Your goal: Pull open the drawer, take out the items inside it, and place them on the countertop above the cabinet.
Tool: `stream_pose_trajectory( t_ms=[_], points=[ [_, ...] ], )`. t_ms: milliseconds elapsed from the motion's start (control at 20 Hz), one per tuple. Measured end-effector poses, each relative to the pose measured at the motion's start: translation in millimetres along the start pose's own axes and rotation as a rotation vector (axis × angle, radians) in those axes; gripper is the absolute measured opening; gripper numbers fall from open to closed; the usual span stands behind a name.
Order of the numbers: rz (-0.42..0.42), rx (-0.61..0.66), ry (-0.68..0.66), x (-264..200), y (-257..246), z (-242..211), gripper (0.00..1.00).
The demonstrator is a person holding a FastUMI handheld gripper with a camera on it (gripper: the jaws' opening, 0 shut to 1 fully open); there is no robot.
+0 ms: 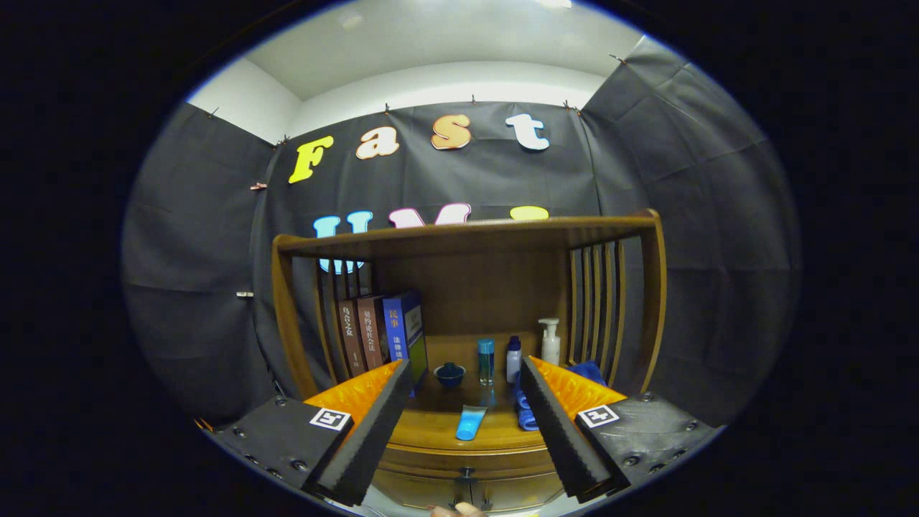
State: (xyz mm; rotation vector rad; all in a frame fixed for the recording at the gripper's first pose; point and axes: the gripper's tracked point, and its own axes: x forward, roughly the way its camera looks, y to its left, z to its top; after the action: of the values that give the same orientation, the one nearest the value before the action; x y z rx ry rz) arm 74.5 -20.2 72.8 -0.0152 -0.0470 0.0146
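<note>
Wooden cabinet worktop [431,431] already carries a blue tube [470,422], w/ the drawer [467,495] below looking closed, so I hold the gripper [465,370] released, fingers wide apart & gripping nothing, back from the drawer knob [467,474], prob. to line up.

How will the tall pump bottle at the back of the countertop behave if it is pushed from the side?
The pump bottle is tall and narrow and stands upright, so it would probably tip rather than slide. It stands close beside a smaller bottle, which it might knock. The hand-held gripper is open and well short of it.
</note>
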Motion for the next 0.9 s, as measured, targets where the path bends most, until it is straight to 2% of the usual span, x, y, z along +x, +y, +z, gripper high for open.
stream_pose_trajectory(
  t_ms=[350, 900],
  points=[
    [0.012, -0.008, -0.041, -30.9, 6.0, 21.4, 0.99],
    [0.012, -0.018, -0.026, -34.1, 9.5, 17.7, 0.99]
  ],
)
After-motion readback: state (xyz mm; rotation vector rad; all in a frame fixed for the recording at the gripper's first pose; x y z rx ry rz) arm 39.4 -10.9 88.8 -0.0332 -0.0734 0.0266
